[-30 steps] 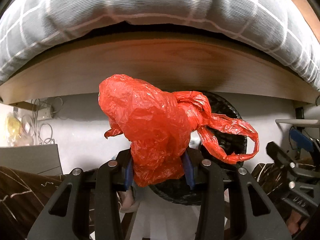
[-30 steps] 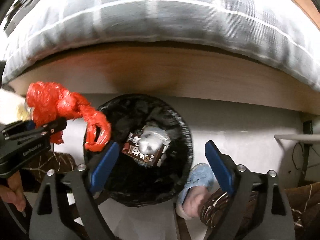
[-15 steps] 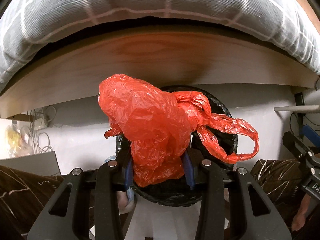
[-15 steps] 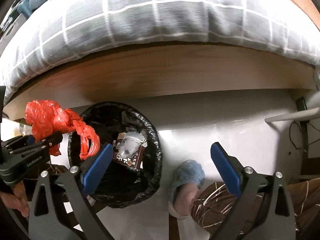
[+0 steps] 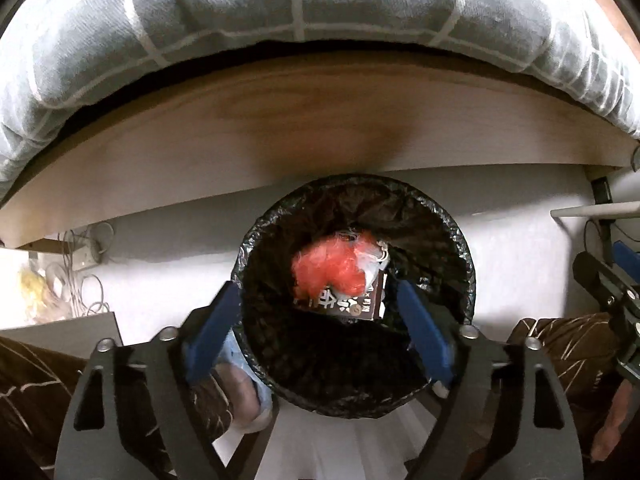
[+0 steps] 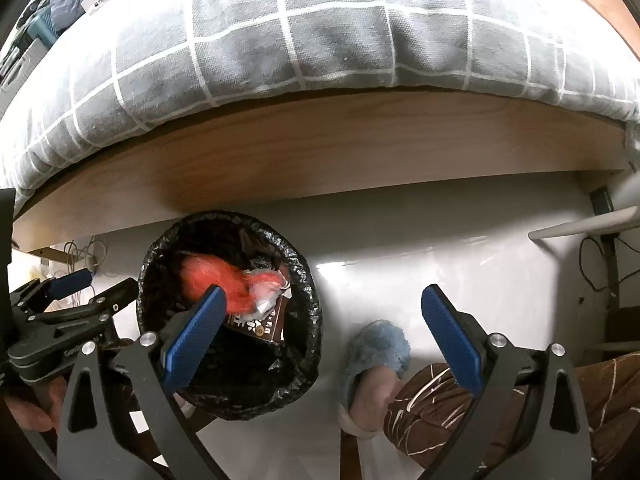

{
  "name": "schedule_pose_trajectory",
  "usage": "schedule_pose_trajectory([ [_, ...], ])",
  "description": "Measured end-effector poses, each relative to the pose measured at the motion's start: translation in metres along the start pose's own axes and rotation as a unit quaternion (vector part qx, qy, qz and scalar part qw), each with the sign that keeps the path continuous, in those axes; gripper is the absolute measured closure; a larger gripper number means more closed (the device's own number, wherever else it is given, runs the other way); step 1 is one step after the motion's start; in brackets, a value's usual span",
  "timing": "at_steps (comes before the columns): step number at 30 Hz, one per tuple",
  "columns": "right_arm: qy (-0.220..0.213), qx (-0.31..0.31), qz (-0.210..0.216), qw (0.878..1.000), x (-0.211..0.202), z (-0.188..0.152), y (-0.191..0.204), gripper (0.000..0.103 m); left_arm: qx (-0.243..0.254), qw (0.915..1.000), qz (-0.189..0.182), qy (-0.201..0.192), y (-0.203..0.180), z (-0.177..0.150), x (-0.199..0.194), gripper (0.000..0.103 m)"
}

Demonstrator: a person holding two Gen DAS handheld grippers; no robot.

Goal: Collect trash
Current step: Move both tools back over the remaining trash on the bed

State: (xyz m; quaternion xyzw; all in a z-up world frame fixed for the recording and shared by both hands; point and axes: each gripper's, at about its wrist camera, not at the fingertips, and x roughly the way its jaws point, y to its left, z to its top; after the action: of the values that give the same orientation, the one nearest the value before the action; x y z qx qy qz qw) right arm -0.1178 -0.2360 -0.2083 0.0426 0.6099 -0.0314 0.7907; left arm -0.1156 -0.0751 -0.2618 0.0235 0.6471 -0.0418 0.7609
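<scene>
A red plastic bag (image 5: 330, 270) lies inside the black-lined trash bin (image 5: 460, 248), on top of a brown wrapper (image 5: 352, 304) and pale trash. My left gripper (image 5: 320, 336) is open and empty, right above the bin's near rim. In the right wrist view the red bag (image 6: 216, 276) sits in the bin (image 6: 312, 304) at the left. My right gripper (image 6: 324, 344) is open and empty, to the right of the bin above the white floor. The left gripper (image 6: 92, 288) shows at the far left there.
A wooden bed frame (image 5: 320, 120) with a grey checked duvet (image 5: 280, 12) runs just behind the bin. Cables and a power strip (image 5: 84, 256) lie at the left. My feet in blue slippers (image 6: 376, 356) and brown trouser legs are close below.
My left gripper moved over the bin, opened and let go of the red bag, which dropped into the bin. My right gripper drifted to the right, away from the bin.
</scene>
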Motion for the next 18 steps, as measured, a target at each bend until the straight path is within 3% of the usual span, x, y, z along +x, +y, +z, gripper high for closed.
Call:
schedule_pose_trajectory([
  [6, -0.041, -0.015, -0.007, 0.999, -0.021, 0.008, 0.01, 0.009, -0.006, 0.9994, 0.002, -0.033, 0.001, 0.005, -0.023, 0.006],
  [18, -0.129, -0.025, -0.011, 0.991, -0.077, 0.027, 0.021, 0.009, -0.015, 0.9934, -0.005, -0.113, 0.019, 0.013, -0.08, 0.006],
])
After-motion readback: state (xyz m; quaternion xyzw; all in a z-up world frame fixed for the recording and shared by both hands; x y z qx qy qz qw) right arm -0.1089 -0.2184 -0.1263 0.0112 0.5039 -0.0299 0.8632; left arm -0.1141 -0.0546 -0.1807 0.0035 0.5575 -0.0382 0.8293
